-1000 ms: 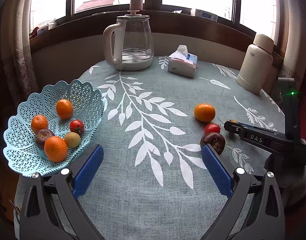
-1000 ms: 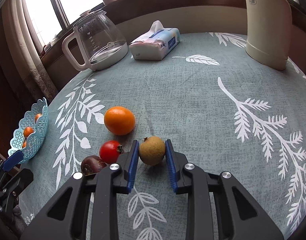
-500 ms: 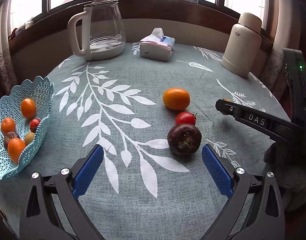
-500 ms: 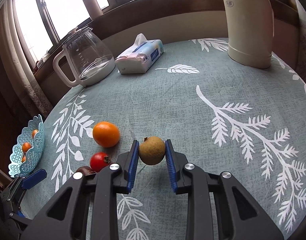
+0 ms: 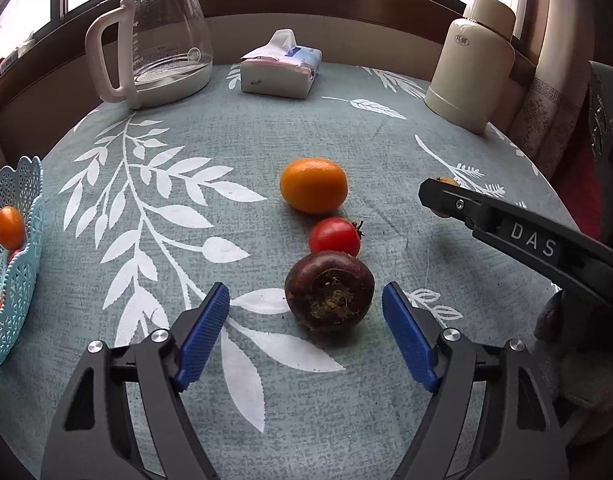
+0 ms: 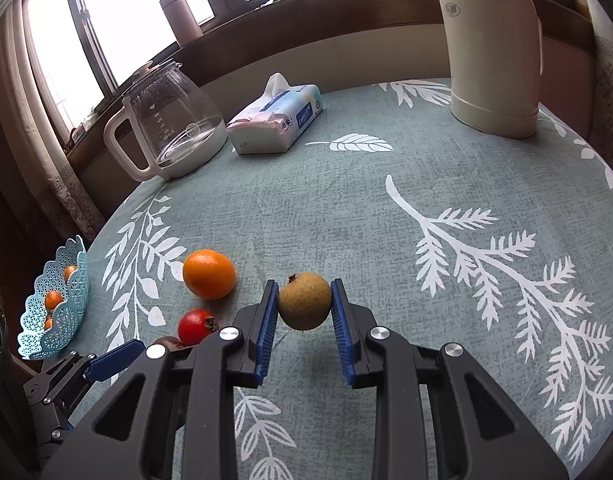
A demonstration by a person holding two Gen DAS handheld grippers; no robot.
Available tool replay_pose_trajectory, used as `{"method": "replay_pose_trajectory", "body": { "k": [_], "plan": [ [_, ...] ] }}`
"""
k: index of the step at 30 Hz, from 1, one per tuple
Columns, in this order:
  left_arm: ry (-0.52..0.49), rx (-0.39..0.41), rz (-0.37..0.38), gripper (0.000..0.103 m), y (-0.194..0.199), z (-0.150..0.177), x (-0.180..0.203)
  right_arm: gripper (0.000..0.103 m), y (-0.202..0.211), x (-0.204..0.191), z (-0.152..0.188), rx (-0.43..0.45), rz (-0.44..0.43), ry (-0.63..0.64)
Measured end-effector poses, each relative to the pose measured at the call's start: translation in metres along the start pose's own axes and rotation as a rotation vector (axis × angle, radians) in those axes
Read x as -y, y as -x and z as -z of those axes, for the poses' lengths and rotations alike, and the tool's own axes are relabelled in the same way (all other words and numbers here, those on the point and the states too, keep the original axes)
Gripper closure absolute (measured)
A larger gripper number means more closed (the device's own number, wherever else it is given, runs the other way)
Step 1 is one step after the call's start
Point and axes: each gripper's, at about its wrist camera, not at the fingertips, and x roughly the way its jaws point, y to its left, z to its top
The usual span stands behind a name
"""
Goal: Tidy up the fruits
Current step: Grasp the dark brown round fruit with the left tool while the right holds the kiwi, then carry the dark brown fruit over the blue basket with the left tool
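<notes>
Turquoise basket at nine o'clock already holds several fruits, while the orange, tomato and dark purple fruit wait mid-table; right gripper clamps the tan fruit, left gripper gapes wide, empty.

The left hand-held gripper is spread wide and low over the desk, its blue pads on either side of the dark purple fruit and clear of it. The right hand-held gripper is clamped on the brown fruit, pads pressing both sides; it seems lifted just off the desk, beyond the dark purple fruit.
</notes>
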Motion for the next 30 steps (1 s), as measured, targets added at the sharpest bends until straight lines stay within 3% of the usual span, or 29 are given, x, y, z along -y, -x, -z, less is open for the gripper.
{"method": "replay_pose_trajectory", "body": {
  "k": [4,13,30],
  "plan": [
    [-0.006,0.002,0.008,0.032,-0.002,0.001,0.002,0.076,0.000,0.000,0.000,-0.002,-0.001,0.002],
    [-0.025,0.018,0.036,0.057,-0.001,0.004,0.007,0.076,-0.001,-0.001,0.001,0.004,-0.005,0.001],
    [0.056,0.047,0.020,0.057,0.011,0.014,-0.008,0.076,0.013,-0.006,0.003,0.057,-0.032,0.030]
  ]
}}
